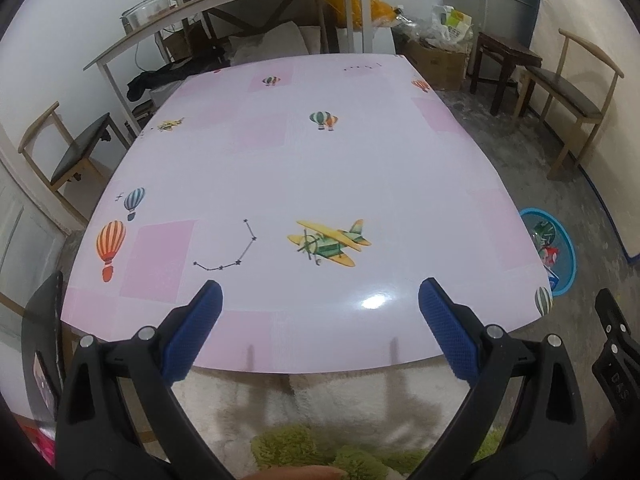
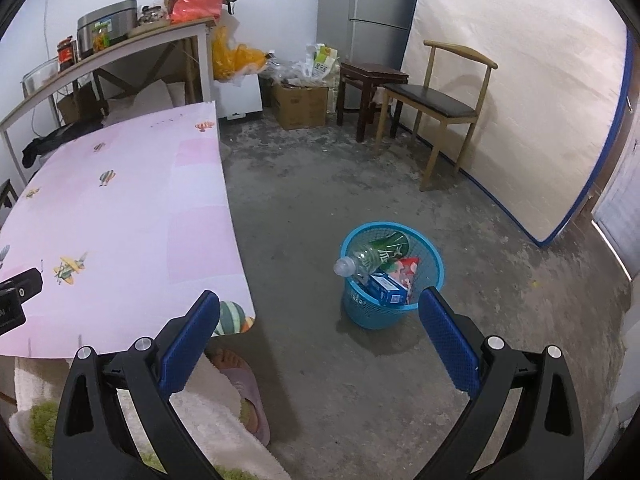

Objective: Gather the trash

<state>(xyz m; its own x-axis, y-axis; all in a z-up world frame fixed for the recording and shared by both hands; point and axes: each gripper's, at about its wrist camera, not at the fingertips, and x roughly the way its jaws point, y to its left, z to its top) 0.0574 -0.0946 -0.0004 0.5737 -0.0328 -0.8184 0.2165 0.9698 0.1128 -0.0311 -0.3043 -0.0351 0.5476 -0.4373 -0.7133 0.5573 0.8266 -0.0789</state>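
Note:
A blue plastic basket (image 2: 360, 316) stands on the concrete floor right of the table. Inside it lie a clear plastic bottle (image 2: 362, 260), a blue carton (image 2: 386, 288), a red wrapper (image 2: 406, 270) and a green can (image 2: 394, 242). My right gripper (image 2: 320, 304) hangs open and empty above the floor, just short of the basket. My left gripper (image 1: 320, 296) is open and empty over the near edge of the pink table (image 1: 280, 168). The basket (image 1: 560, 252) shows past the table's right edge in the left wrist view. No loose trash shows on the tabletop.
The pink table (image 2: 120, 200) carries only printed balloons and planes. A wooden chair (image 2: 440, 100) and dark stool (image 2: 368, 80) stand at the back right by a cardboard box (image 2: 302, 106). A person's slippered foot (image 2: 240, 380) rests below. Another chair (image 1: 68, 152) stands left.

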